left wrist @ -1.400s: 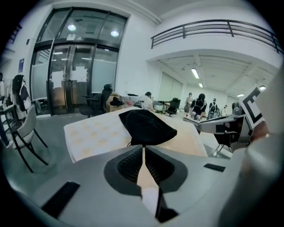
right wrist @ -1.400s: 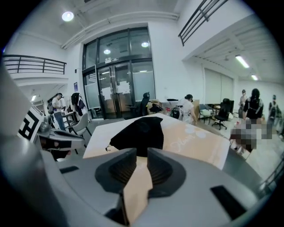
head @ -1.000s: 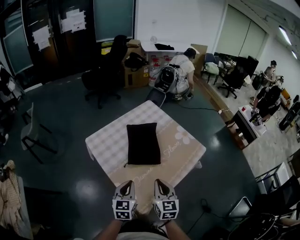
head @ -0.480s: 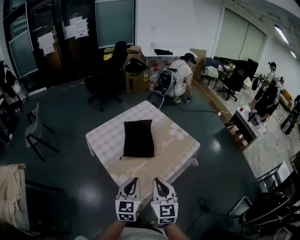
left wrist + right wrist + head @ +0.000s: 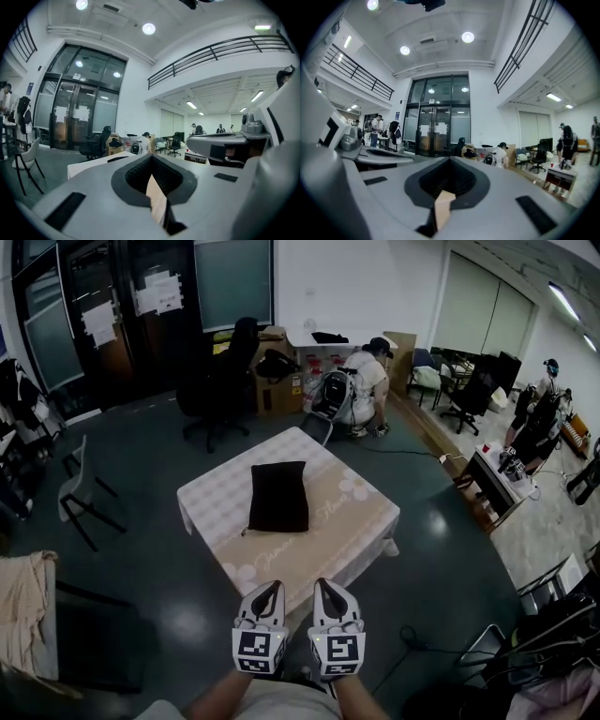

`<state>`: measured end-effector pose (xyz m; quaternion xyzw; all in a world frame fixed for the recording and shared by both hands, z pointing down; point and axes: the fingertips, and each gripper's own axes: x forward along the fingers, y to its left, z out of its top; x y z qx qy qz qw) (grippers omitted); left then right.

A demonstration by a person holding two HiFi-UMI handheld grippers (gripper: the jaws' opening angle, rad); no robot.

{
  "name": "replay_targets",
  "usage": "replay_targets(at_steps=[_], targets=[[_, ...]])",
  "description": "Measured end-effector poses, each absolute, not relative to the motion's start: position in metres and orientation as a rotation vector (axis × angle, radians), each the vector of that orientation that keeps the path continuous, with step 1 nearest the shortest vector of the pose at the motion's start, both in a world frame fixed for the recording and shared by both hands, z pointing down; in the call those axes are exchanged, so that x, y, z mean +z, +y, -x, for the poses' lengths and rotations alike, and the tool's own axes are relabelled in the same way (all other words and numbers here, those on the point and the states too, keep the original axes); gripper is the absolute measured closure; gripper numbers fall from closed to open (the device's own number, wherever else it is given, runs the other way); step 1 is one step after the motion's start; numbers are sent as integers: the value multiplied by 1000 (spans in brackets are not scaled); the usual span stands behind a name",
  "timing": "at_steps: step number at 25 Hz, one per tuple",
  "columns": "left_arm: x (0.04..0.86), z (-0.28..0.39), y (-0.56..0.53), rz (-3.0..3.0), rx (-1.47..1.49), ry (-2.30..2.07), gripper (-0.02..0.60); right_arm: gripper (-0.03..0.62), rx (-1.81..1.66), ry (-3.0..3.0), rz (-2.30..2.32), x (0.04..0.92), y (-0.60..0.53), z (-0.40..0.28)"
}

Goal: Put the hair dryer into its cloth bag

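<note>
Both left tongs (image 5: 270,588) and right tongs (image 5: 327,586) hover closed and empty short of the worktop (image 5: 359,521) where the black cloth bag (image 5: 278,496) lies (no hair dryer shows), seemingly between steps; the next move calls for reaching in to the bag.

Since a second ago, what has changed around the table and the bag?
The head view has pulled back a little, so the table looks smaller and farther off. The left hand-held gripper and right hand-held gripper came away with it, side by side. Nothing was taken hold of or let go. Both stay shut and empty, and the black cloth bag lies on the table as before.
</note>
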<state>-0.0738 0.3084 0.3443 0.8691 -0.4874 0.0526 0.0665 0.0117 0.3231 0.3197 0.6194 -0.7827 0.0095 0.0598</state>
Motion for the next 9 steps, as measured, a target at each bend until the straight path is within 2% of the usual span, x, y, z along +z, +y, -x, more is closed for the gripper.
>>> replay_targets(at_steps=[9], targets=[[345,93,309,-2637,209,-1507,574,579,49,-2424,-1868,322,318,8]])
